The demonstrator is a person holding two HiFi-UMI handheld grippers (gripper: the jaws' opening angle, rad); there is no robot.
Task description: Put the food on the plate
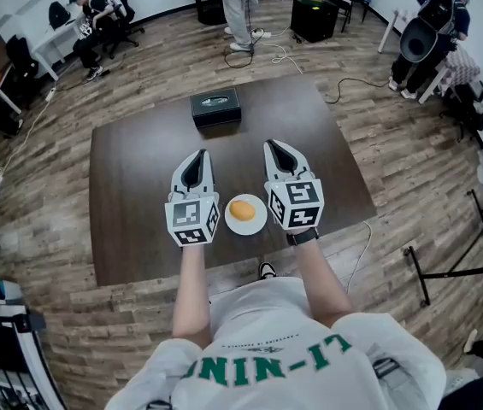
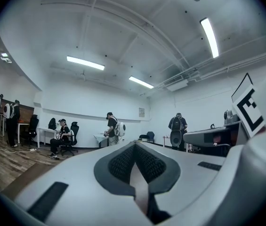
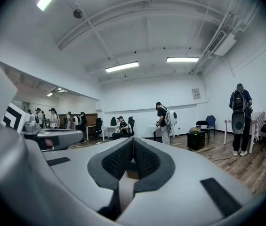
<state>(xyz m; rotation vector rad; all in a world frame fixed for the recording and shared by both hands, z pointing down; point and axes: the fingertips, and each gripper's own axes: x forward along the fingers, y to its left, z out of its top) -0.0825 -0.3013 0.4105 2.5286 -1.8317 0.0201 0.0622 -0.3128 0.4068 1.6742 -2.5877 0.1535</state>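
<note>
An orange round piece of food lies on a small white plate near the front edge of the dark brown table. My left gripper hovers just left of the plate, and my right gripper just right of it. Both point away from me across the table, level, above the tabletop. In the left gripper view the left gripper has its jaws together with nothing between them. The right gripper is likewise shut and empty in the right gripper view. Neither touches the food or the plate.
A black box sits at the table's far edge. Around the table are wooden floor with cables, people at desks and chairs at the back left, a standing person, and equipment at the right.
</note>
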